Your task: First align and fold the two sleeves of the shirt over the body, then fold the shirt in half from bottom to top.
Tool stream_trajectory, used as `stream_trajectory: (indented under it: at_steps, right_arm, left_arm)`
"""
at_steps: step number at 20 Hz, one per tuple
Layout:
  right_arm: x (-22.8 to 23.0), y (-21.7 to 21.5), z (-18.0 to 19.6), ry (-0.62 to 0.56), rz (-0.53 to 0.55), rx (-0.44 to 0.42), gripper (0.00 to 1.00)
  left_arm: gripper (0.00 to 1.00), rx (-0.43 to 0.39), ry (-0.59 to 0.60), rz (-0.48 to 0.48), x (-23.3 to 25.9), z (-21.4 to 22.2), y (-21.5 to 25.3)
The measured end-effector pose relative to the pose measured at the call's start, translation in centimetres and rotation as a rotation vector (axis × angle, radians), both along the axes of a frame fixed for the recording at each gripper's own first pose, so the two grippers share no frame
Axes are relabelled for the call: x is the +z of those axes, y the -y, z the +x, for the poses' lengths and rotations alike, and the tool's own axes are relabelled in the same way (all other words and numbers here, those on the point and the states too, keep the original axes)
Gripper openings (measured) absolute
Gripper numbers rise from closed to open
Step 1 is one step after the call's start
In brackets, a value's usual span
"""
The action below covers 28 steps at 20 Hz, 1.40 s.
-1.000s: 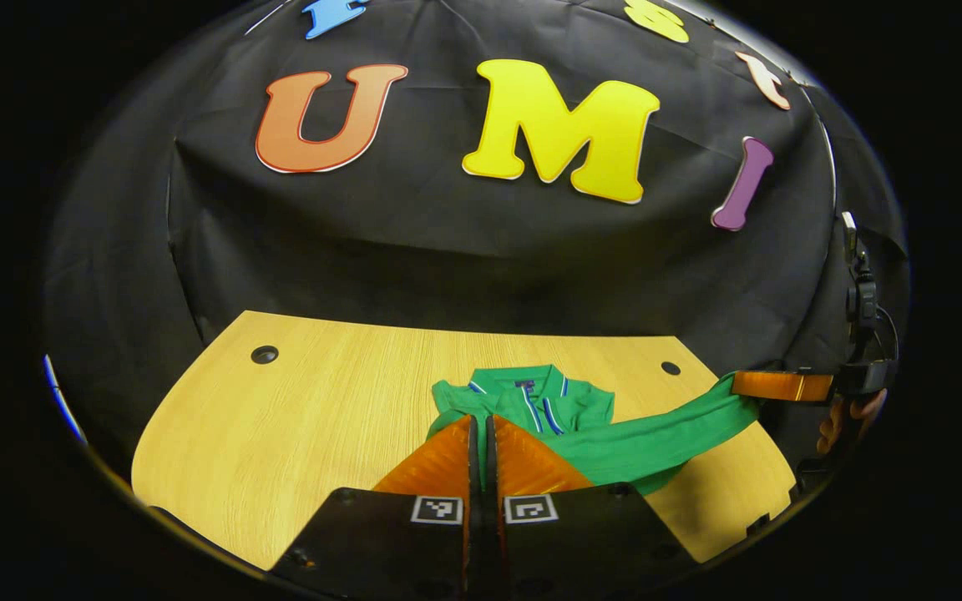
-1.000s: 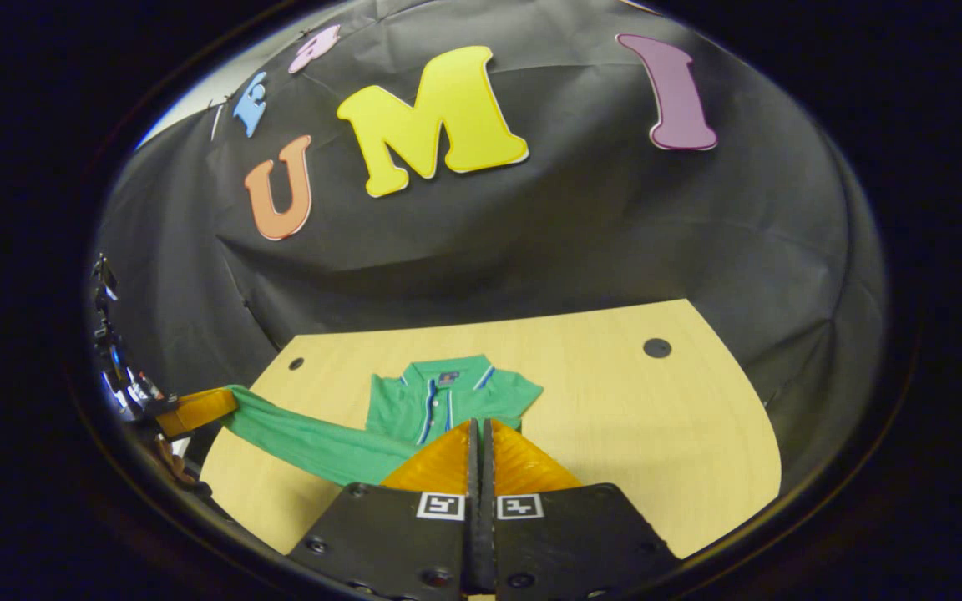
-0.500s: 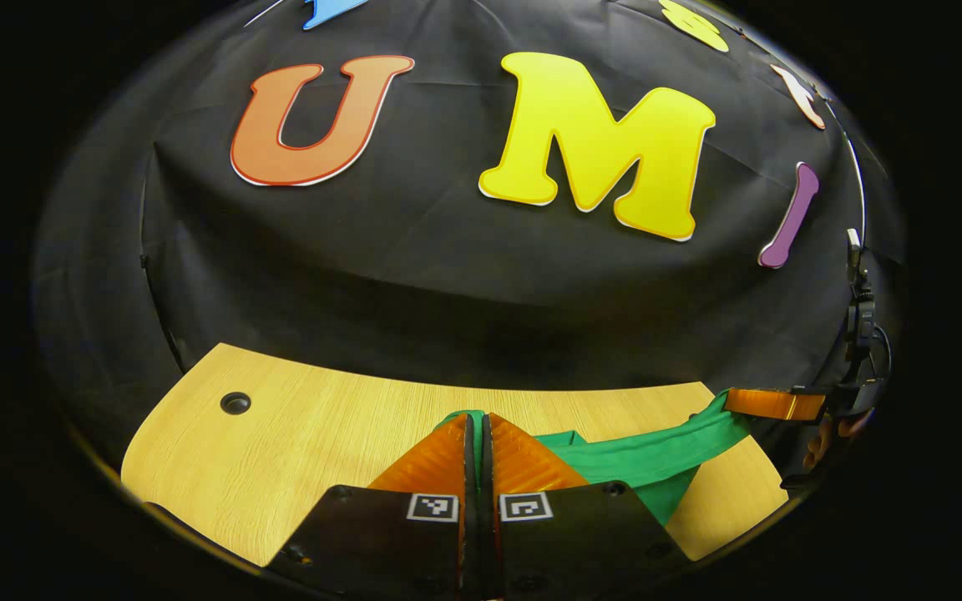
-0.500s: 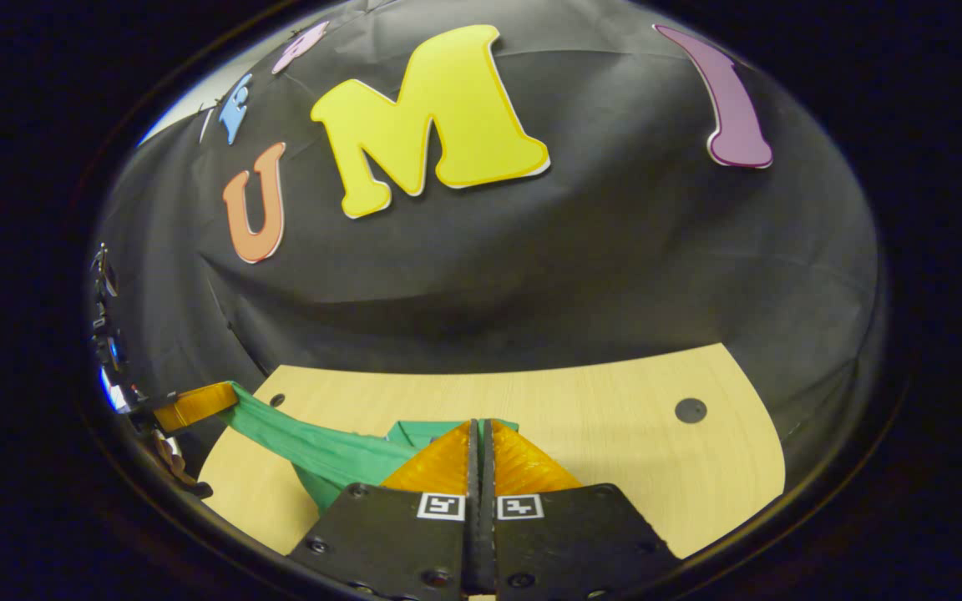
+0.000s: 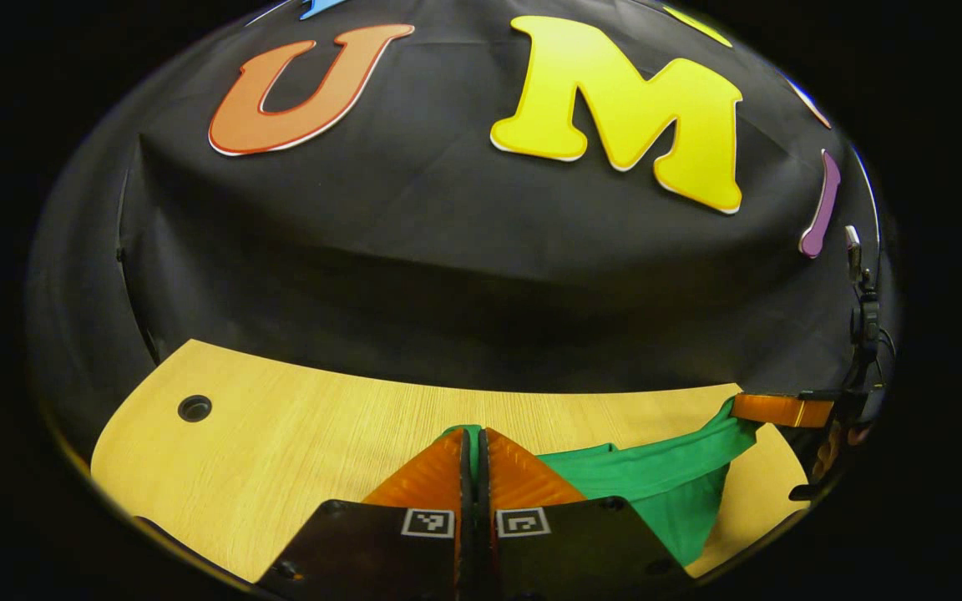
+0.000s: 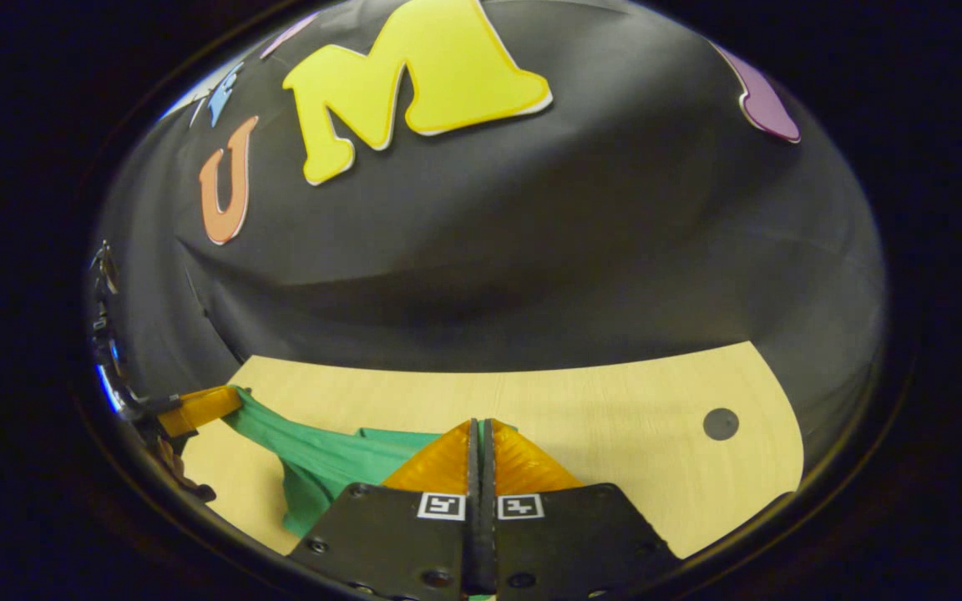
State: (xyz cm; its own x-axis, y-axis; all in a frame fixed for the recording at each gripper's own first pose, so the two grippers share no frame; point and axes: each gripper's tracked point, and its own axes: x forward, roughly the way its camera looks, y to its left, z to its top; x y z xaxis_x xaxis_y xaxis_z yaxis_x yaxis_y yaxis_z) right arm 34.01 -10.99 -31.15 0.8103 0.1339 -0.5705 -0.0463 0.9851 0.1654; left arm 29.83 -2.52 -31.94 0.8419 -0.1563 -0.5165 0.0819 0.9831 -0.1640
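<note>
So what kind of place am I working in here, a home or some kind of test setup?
Likely a recording booth, not a home: black cloth wall hangs behind a bare wooden table with cable holes, and nothing on it but the green shirt.

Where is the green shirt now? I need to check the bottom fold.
The green shirt hangs stretched between the left gripper and the right gripper, both pinching its edge above the wooden table.

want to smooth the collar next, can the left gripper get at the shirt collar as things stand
Probably not: the left gripper is shut on the lifted green shirt, its jaws full. The raised cloth hides the collar, so it would have to let go first.
</note>
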Motion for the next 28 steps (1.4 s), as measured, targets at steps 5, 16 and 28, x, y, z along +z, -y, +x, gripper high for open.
stream_trajectory:
  at_steps: [5, 16, 28]
  right_arm:
    - [-3.2, -0.6, 0.2, -0.026, -0.033, 0.028, 0.19]
    - [10.2, -1.7, -5.8, 0.234, -0.114, -0.02, 0.96]
    - [25.8, -5.8, -27.4, 0.458, -0.155, -0.056, 0.96]
  left_arm:
    - [0.27, 0.063, -0.048, 0.034, -3.0, 0.2, -1.1]
    - [1.0, 0.089, 0.191, 0.092, 10.9, -4.4, -0.6]
    - [1.0, 0.082, 0.385, 0.129, 26.9, -23.8, -0.1]
